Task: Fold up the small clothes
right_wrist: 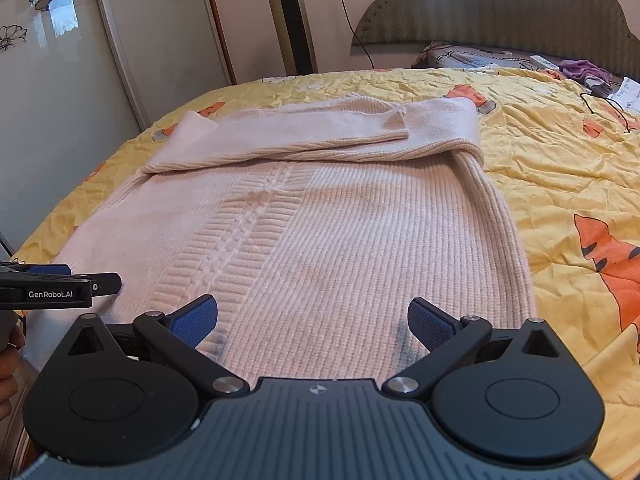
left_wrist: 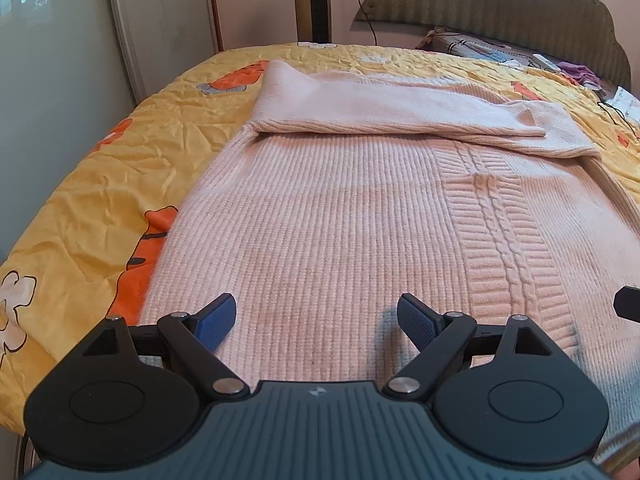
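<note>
Right wrist: sweater [right_wrist: 320, 240] hem between spread jaws

daylit bedroom: padded headboard [right_wrist: 500, 12], flowered glass wardrobe doors [right_wrist: 80, 40], tower fan [right_wrist: 292, 20].

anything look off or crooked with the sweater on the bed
Nothing stands out. The pink sweater lies flat on the yellow bedspread, sleeves folded across its far end, with no damage visible.
</note>
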The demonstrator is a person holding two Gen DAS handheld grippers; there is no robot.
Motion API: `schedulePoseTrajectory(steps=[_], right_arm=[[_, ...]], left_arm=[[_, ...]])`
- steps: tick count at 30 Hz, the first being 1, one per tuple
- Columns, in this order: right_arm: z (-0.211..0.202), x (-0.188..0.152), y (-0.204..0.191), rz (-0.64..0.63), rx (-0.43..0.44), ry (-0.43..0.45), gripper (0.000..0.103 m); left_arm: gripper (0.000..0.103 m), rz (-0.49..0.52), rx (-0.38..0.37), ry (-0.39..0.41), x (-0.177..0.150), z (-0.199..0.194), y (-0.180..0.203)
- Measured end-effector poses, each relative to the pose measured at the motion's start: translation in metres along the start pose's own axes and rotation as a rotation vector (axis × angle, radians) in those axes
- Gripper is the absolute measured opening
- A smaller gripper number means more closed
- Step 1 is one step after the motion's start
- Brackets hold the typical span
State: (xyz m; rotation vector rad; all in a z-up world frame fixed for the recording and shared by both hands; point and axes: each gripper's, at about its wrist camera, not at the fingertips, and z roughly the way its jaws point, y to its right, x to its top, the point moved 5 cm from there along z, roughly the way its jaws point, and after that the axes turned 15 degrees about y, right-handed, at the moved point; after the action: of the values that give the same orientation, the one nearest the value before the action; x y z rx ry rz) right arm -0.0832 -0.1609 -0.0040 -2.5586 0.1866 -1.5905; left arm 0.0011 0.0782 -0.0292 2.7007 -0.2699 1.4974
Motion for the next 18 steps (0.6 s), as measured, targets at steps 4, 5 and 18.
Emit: schedulePoseTrajectory(steps=[4,5,18], right_arm=[[-0.002,-0.002,-0.001,-0.020,0.002,0.003,0.103],[-0.003,-0.002,-0.001,-0.027,0.000,0.006,0.103],[-0.011,-0.003,-0.007,-0.065,0.064,0.032,0.098]], left_arm=[[0.088,0.011,0.008,0.002,-0.001,0.000,0.001],[0.088,0.017,0.010,0.004,-0.001,-0.001,0.001],[0.088,0.015,0.015,-0.005,-0.003,-0.002,-0.002]])
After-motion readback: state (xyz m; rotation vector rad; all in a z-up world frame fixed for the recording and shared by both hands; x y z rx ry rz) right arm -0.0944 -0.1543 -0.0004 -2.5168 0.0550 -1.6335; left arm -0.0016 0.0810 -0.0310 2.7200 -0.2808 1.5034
